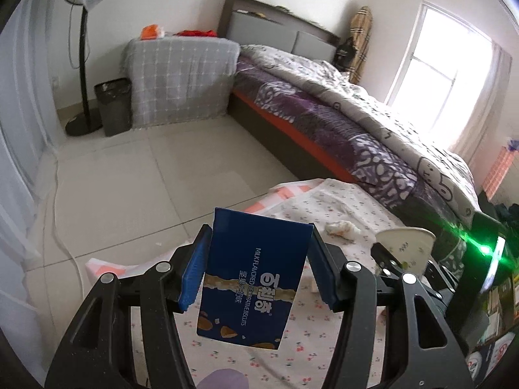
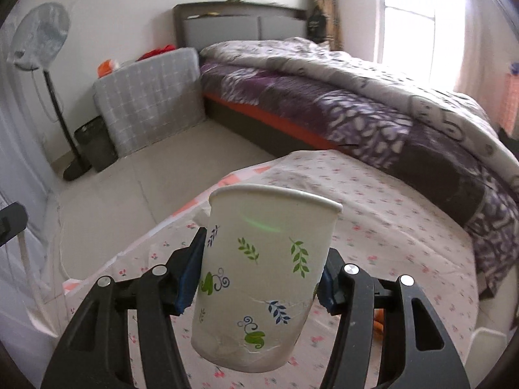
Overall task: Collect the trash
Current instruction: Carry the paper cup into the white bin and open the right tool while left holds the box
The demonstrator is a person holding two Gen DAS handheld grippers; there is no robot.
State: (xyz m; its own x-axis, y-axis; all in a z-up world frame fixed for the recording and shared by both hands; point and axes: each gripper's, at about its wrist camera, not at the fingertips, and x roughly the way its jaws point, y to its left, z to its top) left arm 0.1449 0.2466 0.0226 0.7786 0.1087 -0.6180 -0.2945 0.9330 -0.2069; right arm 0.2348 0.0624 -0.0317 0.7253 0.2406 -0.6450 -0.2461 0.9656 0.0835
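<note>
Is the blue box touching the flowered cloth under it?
Apart. In the left wrist view the blue box hangs clamped in the left gripper, its bottom edge clear above the flowered cloth.

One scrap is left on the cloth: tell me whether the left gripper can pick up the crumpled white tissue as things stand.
Probably not: the left gripper is shut on a blue biscuit box, so its jaws are full. The crumpled white tissue itself lies unobstructed on the floral tablecloth.

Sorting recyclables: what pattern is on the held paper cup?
White paper cup: green and blue leaf sprigs with swirls; right wrist view.
</note>
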